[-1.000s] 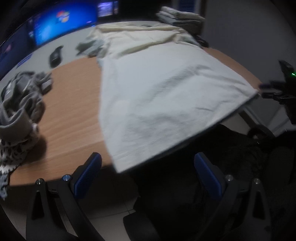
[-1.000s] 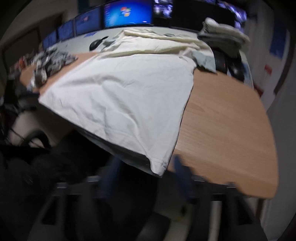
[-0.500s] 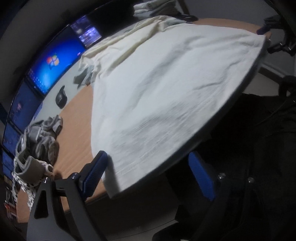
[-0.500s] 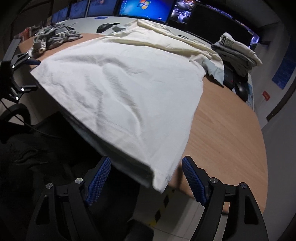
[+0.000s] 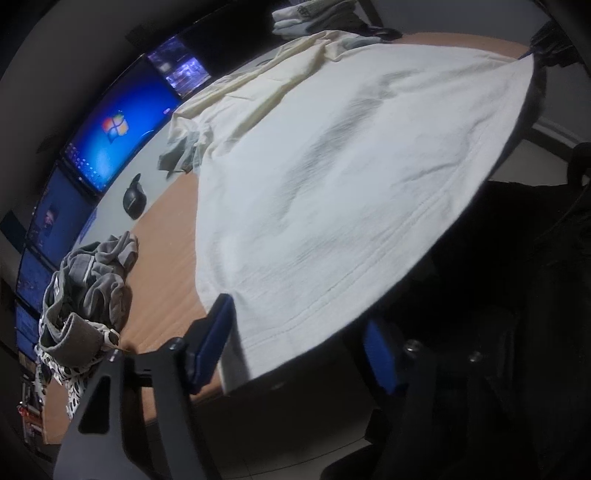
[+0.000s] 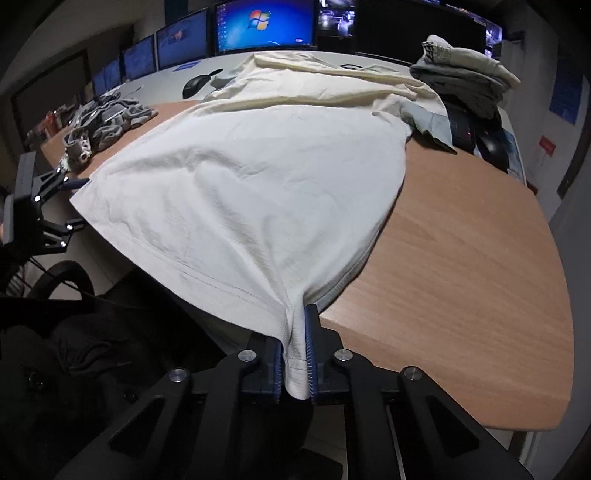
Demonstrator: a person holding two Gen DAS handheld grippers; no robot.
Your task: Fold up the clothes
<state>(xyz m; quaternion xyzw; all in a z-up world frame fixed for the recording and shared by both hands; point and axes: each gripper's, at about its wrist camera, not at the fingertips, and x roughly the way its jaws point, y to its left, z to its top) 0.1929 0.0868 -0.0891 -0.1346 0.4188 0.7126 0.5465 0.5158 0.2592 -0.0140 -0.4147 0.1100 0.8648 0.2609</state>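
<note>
A large cream T-shirt lies spread over the wooden table, its hem hanging past the near edge. My right gripper is shut on the hem's right corner. My left gripper is open, its blue pads either side of the hem's left corner; it also shows at the left of the right wrist view. The shirt fills the left wrist view, stretched between both corners. The right gripper shows at that view's top right.
A crumpled grey and spotted garment pile lies left of the shirt. Folded clothes are stacked at the back right. A black mouse and monitors stand behind. A dark chair is below the table edge.
My right gripper has closed on the hem's right corner and lifted it. My left gripper has moved in around the hem's left corner, still open.
</note>
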